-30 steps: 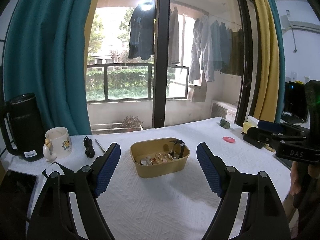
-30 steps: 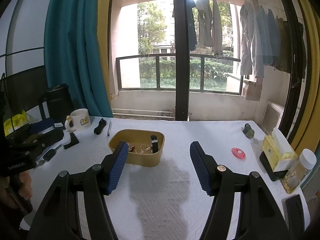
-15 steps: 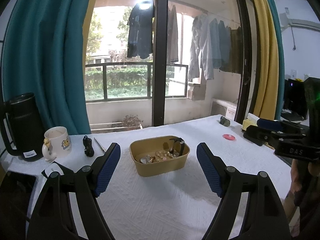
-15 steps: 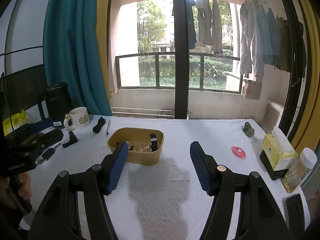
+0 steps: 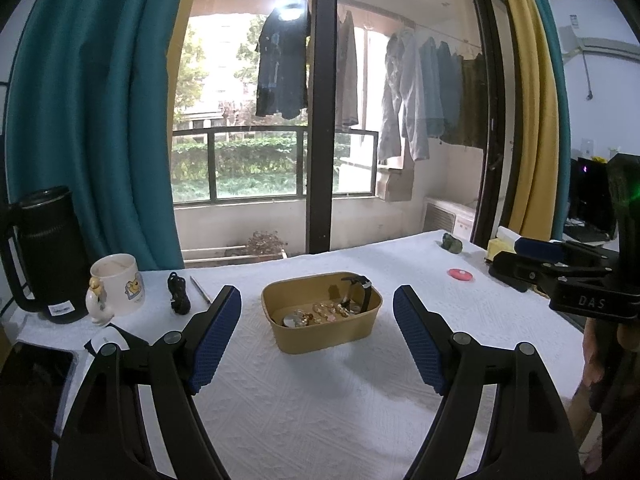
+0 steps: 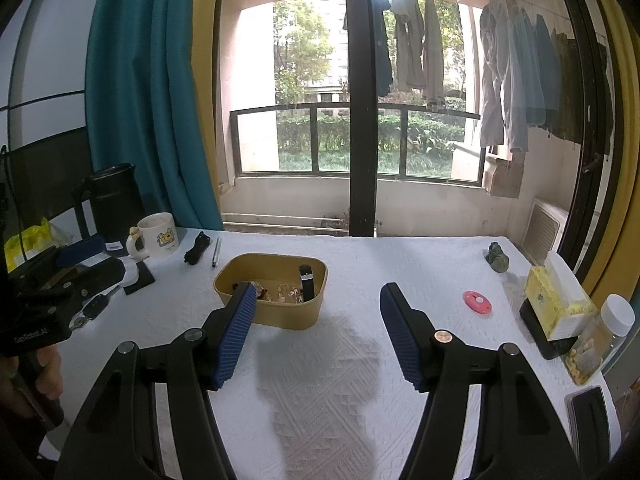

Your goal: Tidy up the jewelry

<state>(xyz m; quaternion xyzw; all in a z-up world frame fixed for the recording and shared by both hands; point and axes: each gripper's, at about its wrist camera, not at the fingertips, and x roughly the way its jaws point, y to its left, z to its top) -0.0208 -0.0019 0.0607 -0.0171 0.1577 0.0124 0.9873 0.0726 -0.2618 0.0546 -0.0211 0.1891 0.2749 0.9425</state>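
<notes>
One tan tray, one watch, two grippers

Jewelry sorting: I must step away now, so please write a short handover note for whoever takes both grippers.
Left gripper: open, empty, hovering short of the tan tray.
Right gripper: open, empty, above the white cloth, with the tray ahead and to its left.
Things: small gold jewelry pieces lie loose in the tray; a black watch leans against its wall. A pink disc lies apart on the cloth.
Done: nothing visibly sorted.
Left: all of the jewelry.
</notes>
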